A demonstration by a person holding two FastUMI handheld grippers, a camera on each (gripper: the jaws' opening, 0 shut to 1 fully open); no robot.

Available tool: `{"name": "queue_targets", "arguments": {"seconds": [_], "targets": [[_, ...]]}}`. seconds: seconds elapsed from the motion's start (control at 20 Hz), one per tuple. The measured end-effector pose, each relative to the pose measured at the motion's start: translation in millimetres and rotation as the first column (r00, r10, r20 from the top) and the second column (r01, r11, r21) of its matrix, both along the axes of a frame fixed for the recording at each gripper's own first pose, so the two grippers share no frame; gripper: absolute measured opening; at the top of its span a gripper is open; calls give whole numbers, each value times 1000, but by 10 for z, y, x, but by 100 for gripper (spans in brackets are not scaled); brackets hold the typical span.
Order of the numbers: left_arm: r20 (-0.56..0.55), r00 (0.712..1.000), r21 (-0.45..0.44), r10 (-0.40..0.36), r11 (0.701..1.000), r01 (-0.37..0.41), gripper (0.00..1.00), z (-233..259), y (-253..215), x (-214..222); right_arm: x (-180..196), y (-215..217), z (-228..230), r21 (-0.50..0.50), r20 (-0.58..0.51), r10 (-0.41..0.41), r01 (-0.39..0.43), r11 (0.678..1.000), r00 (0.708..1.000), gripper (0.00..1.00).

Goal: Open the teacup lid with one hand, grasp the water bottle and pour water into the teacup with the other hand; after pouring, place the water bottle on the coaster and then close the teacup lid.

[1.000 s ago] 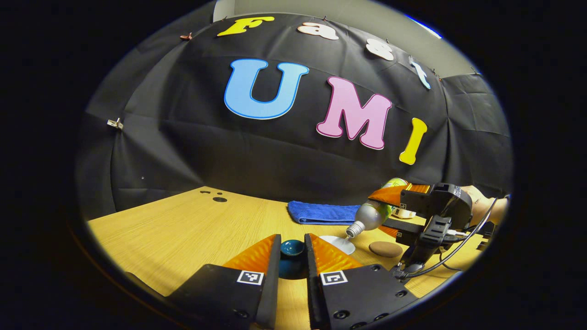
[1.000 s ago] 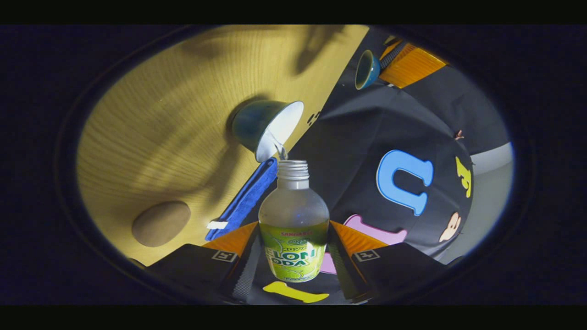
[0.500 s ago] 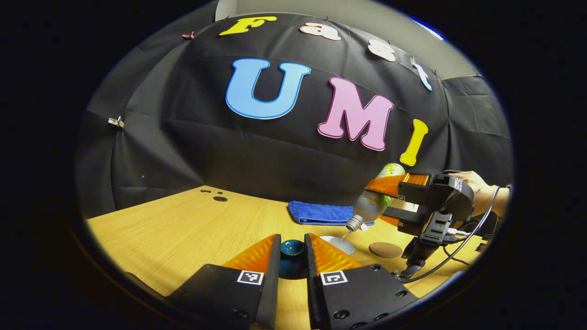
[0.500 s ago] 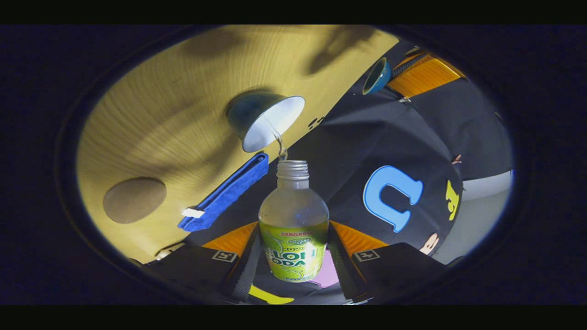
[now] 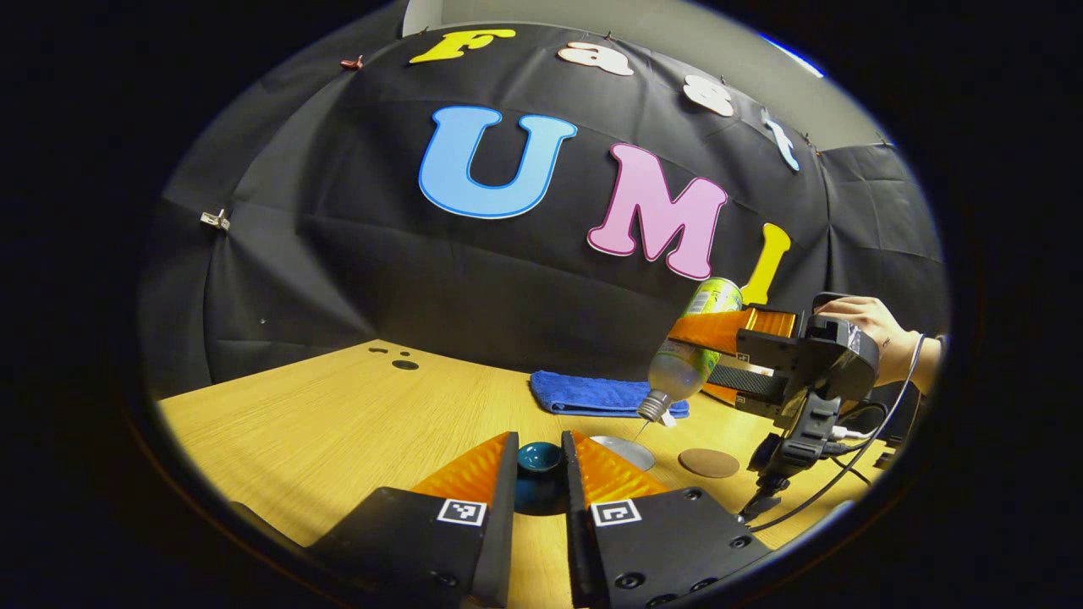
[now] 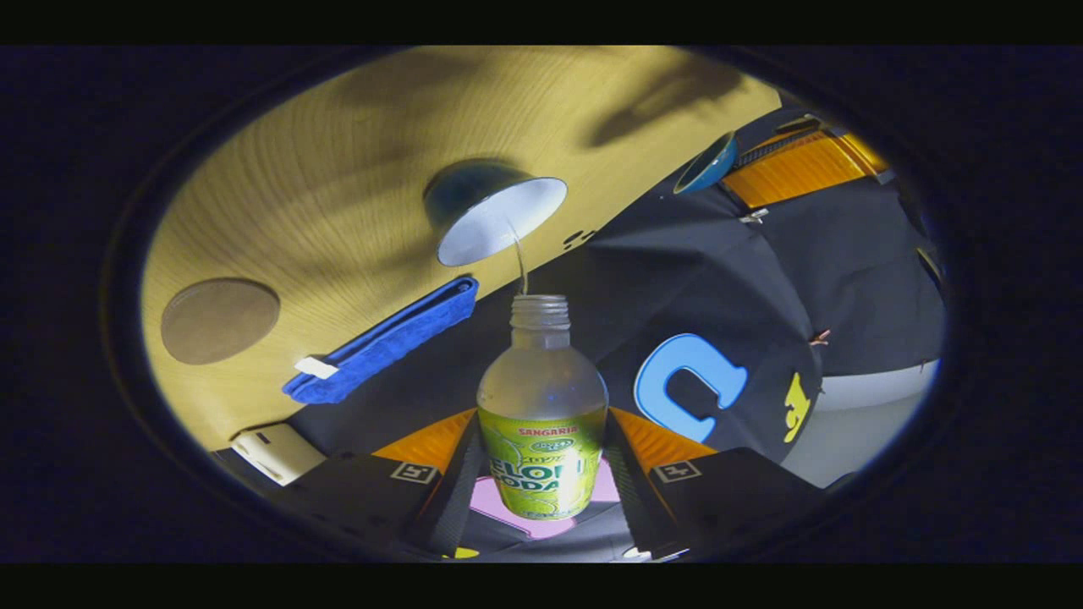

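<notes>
Basically, in the left gripper view we had our left hand-held gripper (image 5: 541,461) clamped on the knob of the teacup lid (image 5: 539,458), parked low over the tabletop (image 5: 338,431) and off to the side, presumably so the teacup (image 5: 623,452) stayed uncovered for pouring. Farther off, our right hand-held gripper (image 5: 728,355) held the water bottle (image 5: 692,351) tipped mouth-down above the cup, a thin stream falling in. The coaster (image 5: 709,462) lay just beside the cup, free for the bottle afterward. A blue towel (image 5: 592,393) lay behind.

In the right gripper view, both fingers squeezed the water bottle (image 6: 541,423) at its label, neck aimed at the teacup (image 6: 495,211); water ran from mouth to cup. The coaster (image 6: 220,321) sat apart from the cup, bare. We judged pouring was under way, lid closing yet to come.
</notes>
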State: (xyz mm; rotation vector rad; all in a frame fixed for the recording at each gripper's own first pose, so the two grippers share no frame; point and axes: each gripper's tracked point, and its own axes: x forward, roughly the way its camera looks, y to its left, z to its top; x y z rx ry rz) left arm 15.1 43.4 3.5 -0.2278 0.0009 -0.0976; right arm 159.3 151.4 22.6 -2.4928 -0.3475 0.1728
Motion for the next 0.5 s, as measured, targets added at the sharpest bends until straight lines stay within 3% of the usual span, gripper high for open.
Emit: {"name": "queue_targets", "arguments": {"seconds": [0.5], "targets": [[0, 1000, 4, 1, 1000, -1, 31, -9, 0, -6, -51, 90, 86, -13, 15, 24, -23, 1000, 1000, 76]]}}
